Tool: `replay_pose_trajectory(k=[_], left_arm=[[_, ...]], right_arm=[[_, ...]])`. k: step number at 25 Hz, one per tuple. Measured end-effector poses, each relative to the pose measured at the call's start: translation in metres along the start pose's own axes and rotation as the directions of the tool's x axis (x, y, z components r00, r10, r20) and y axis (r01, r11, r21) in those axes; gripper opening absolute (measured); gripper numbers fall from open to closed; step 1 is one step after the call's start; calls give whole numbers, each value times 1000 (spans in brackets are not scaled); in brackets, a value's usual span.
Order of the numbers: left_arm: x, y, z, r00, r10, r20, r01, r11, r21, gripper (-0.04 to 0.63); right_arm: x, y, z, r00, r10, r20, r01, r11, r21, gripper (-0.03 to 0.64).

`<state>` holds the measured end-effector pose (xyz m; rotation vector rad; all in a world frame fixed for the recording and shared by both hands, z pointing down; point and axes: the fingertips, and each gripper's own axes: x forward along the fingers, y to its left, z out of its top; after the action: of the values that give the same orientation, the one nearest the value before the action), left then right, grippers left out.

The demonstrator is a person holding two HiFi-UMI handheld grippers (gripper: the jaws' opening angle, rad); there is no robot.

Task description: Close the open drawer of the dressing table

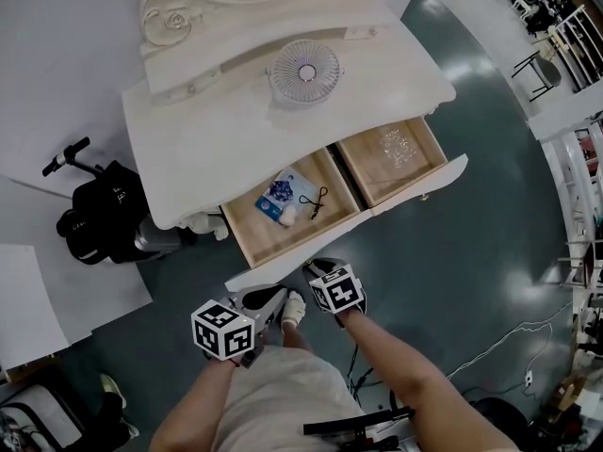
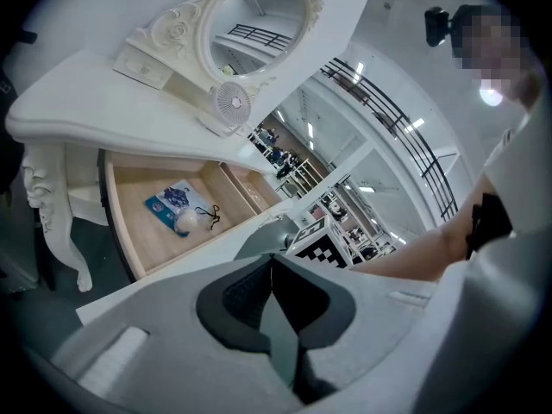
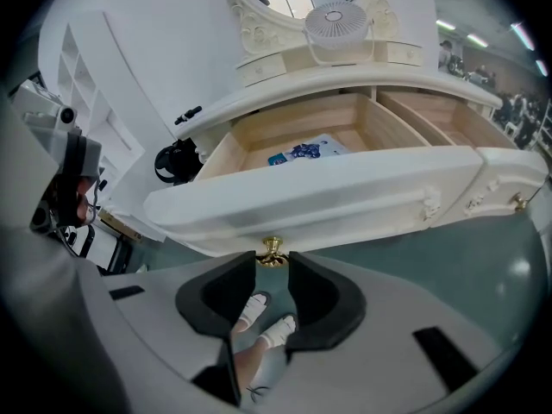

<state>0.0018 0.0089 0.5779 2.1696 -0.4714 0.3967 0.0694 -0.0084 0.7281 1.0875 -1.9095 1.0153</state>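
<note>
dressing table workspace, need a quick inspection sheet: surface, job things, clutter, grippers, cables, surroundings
surface: white dressing table top, bare apart from a small round fan by the mirror base
job's things: left drawer and right drawer both stand open
clutter: blue packet, white ball and black cord in the left drawer; clear crinkled item in the right drawer
grippers: left gripper shut, empty; right gripper jaws apart, the left drawer's brass knob at their tips, no squeeze seen
cables: pale cable across the floor, clear of the drawers
surroundings: black bag beside the table, chairs further off
</note>
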Motion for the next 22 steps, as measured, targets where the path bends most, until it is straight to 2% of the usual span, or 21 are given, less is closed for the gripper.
replay_pose_trajectory(k=[9, 22], left_arm=[[1, 8, 3, 1000, 12, 0, -12, 1000, -14, 10], [-3, 21, 13, 1000, 22, 18, -22, 999, -34, 10]], right_arm=[[4, -2, 12, 1000, 9, -15, -9, 999, -33, 126], [14, -4, 32, 1000, 3, -28, -4, 1000, -23, 126]])
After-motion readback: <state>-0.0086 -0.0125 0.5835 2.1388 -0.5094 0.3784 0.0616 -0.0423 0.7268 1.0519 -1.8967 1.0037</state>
